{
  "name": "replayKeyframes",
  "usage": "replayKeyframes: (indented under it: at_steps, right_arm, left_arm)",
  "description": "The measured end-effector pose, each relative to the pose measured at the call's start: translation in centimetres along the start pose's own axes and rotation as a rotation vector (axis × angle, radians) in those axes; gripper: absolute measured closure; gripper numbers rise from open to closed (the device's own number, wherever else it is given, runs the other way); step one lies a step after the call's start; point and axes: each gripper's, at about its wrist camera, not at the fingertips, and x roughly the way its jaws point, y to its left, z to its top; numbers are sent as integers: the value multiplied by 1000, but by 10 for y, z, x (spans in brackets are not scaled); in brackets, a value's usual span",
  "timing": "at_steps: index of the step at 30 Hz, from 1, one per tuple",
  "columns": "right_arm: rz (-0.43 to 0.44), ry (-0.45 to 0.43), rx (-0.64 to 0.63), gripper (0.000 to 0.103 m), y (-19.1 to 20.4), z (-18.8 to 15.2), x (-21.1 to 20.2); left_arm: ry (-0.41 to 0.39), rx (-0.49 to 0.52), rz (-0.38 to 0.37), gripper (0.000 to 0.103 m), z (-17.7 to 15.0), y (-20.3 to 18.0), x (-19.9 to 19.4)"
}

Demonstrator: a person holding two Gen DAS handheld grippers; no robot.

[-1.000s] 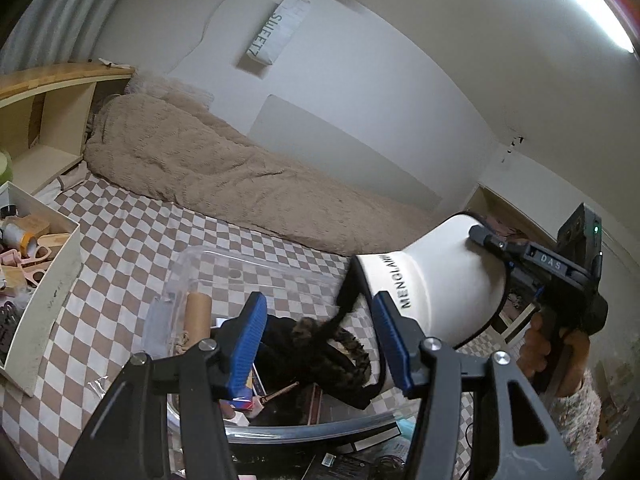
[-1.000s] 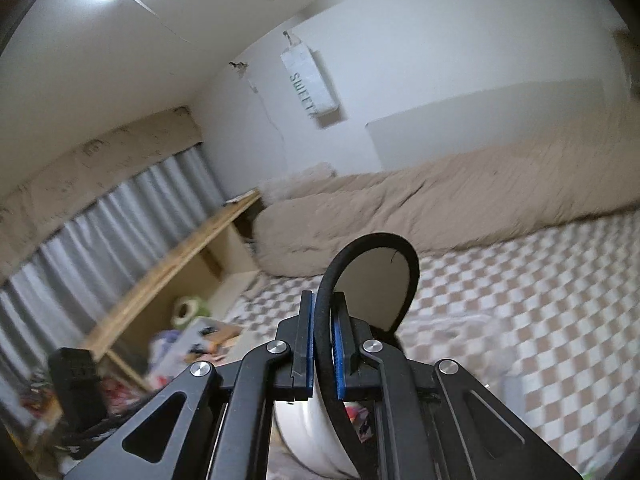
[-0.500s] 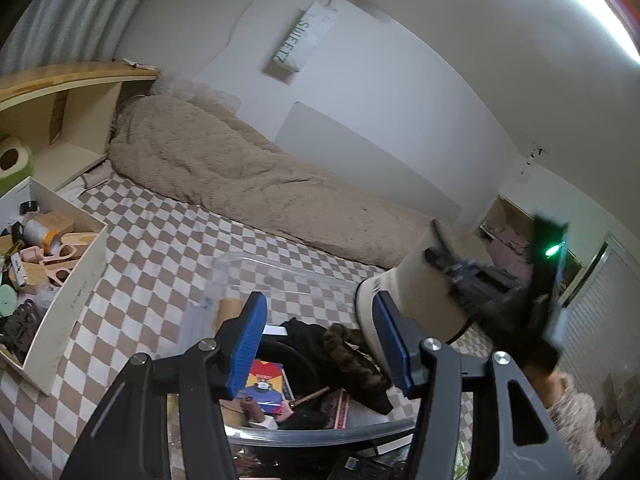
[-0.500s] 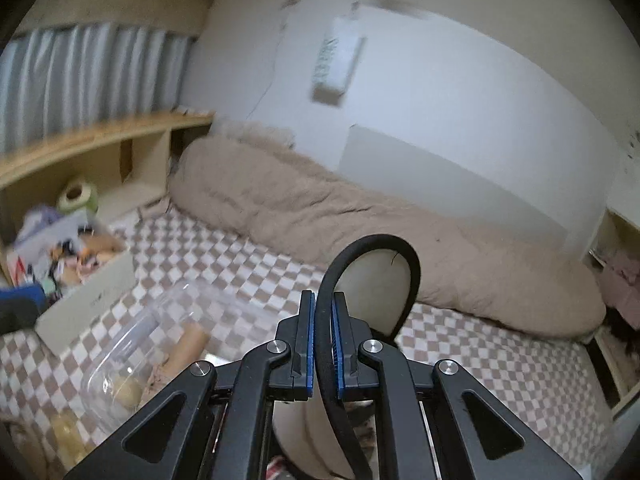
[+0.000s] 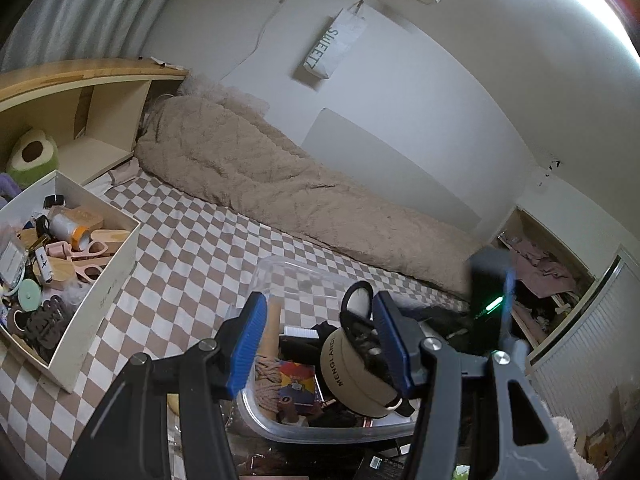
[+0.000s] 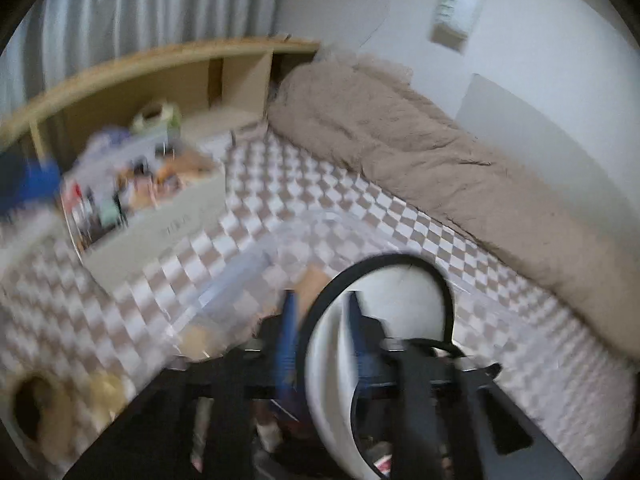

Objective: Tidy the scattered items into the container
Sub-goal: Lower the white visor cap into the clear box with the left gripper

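Checkered brown-and-white bedding [image 5: 192,248] covers pretty much the whole surface, with a fuzzy tan blanket [image 5: 280,184] bunched along the wall from about 10 o'clock over to 3 o'clock. White wall behind it, a paper bag [image 5: 334,50] with "SWEETZ" on it hanging up around 12, grey curtains at 11, and a wooden shelf unit [image 5: 80,80] at 9 to 10 with an avocado plush tucked in it.

At 9 o'clock in the left wrist view sits a white cardboard box [image 5: 104,280] stuffed with odds and ends. The clear plastic container [image 5: 280,276] is down at 6, and a cream cap [image 5: 352,376] with a black strap and "MENGLAND" lettering lies in it, on top of rope, a cardboard tube and some dark stuff.

Left gripper [image 5: 316,344] has its blue fingers spread apart with nothing pinched; the container and cap just show between them. Right gripper [image 6: 320,332] has just been opening, its fingers now stand apart either side of the cap's black strap without squeezing it.

Right wrist view is badly smeared, so the box contents and the container's near edge are mush there. In the left view the right gripper is only a dark blur with a green light at 3 o'clock. Container's near rim is cut off by the gripper body, and I can't make out what the dark clutter below it is.
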Motion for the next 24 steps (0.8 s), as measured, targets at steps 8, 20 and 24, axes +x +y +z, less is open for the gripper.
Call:
replayKeyframes:
  at_steps: [8, 20, 24]
  right_arm:
    - [84, -108, 229, 23, -55, 4, -48]
    - [124, 81, 365, 23, -99, -54, -37]
    - [239, 249, 466, 23, -100, -73, -21]
  left_arm:
    - [34, 27, 12, 48, -6, -9, 8]
    - [79, 39, 29, 48, -13, -15, 19]
    - [91, 48, 44, 48, -14, -13, 21]
